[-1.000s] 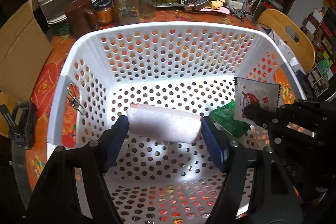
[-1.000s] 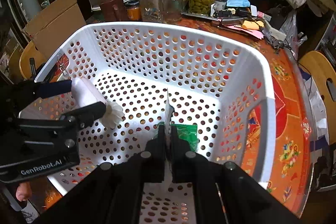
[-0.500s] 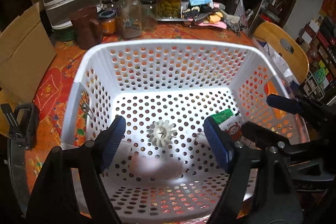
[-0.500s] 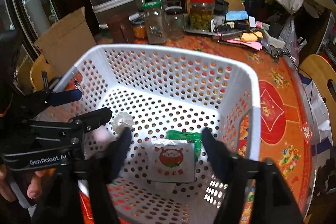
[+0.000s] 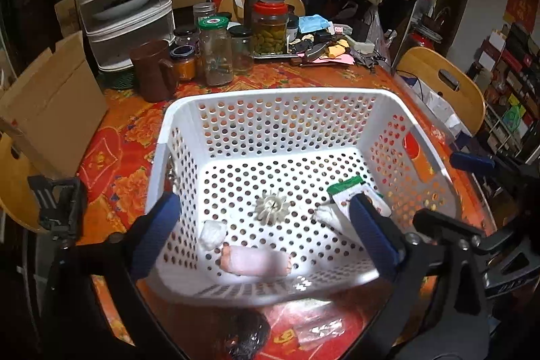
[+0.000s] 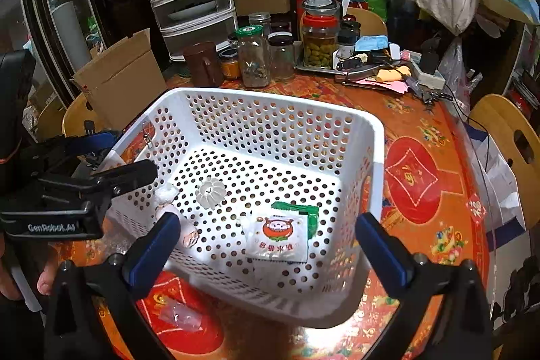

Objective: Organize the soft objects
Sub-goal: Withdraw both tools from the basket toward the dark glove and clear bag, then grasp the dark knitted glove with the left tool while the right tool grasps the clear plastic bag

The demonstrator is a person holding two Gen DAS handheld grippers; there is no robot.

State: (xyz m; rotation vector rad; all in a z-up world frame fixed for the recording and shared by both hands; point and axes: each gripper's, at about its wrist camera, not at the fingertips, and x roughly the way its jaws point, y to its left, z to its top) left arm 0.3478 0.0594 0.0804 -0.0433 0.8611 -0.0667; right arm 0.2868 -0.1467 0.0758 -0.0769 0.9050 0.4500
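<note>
Both grippers hang above the near rim of the white perforated basket (image 5: 270, 100), angled down into it. Left gripper (image 5: 266, 231): fingers (image 5: 153, 238) spreading apart, jaws wide, nothing between the pads; they frame the basket floor from above without touching it. Right gripper (image 6: 270, 245): fingers (image 6: 381, 253) likewise spreading, empty, straddling the near wall of the basket. In the right wrist view the left gripper shows at the left edge, over the basket's left wall, with part of a hand (image 6: 44, 279) under it. The soft objects lie loose on the basket floor. Pink rolled cloth (image 5: 256, 262), cylinder-shaped, on its side against the near wall. Small white wad (image 5: 212, 233) just beside its left end, near the left wall. White ridged, flower-like piece (image 5: 271, 208) near the middle of the floor, apart from the rest. White sachet with a red cartoon print (image 6: 278, 237) lying flat toward the right side, overlapping a green packet (image 6: 298, 211) beneath its far edge. Another small white wad (image 5: 325, 215) sits just beside the sachet, partly behind the left gripper's right finger. Basket stands on a bench (image 6: 415, 177) covered in red-orange patterned cloth; jars (image 5: 216, 53) and a brown mug (image 5: 152, 70) stand beyond it.
</note>
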